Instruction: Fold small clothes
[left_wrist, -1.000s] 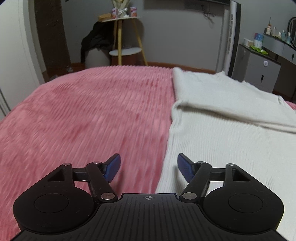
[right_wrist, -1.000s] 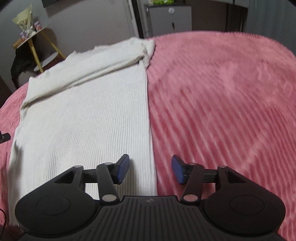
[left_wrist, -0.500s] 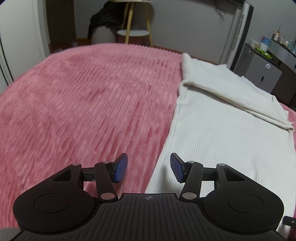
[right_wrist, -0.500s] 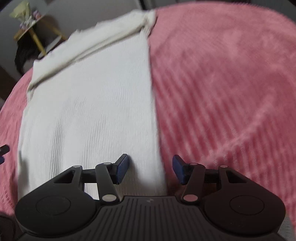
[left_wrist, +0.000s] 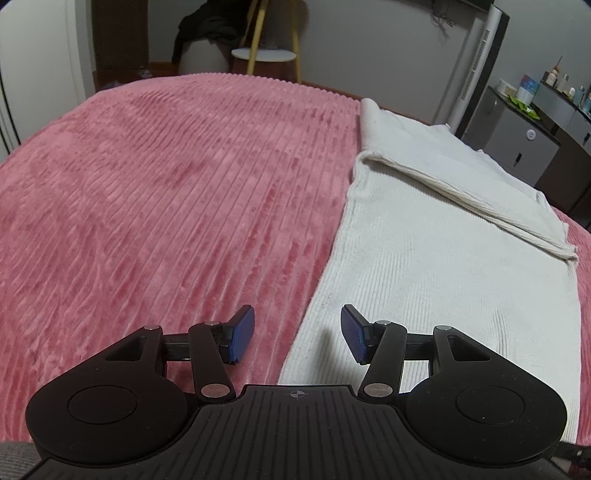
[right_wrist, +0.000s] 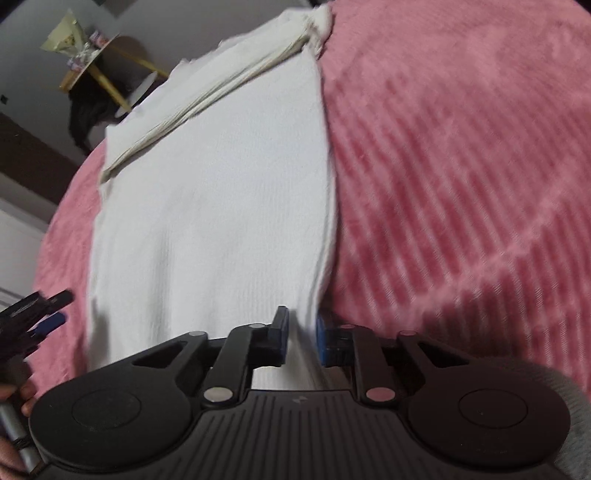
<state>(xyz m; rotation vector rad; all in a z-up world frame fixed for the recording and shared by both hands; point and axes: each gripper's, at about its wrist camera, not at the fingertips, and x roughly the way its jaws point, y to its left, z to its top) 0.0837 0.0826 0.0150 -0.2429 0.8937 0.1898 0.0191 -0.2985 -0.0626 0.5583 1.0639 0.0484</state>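
Between the right hand-held gripper pads, just closed: ribbed white knit garment hem, seemingly pinched. Left hand-held gripper gaping above the garment's edge on pink corduroy-ribbed bed cover.

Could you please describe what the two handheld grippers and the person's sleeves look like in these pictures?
Both the left gripper and the right gripper are matte black, with a ribbed centre plate, two round side housings, silver pivot pins on angled linkages and blue finger pads. A small crosshair mark sits on the left one. A grey sleeve shows.
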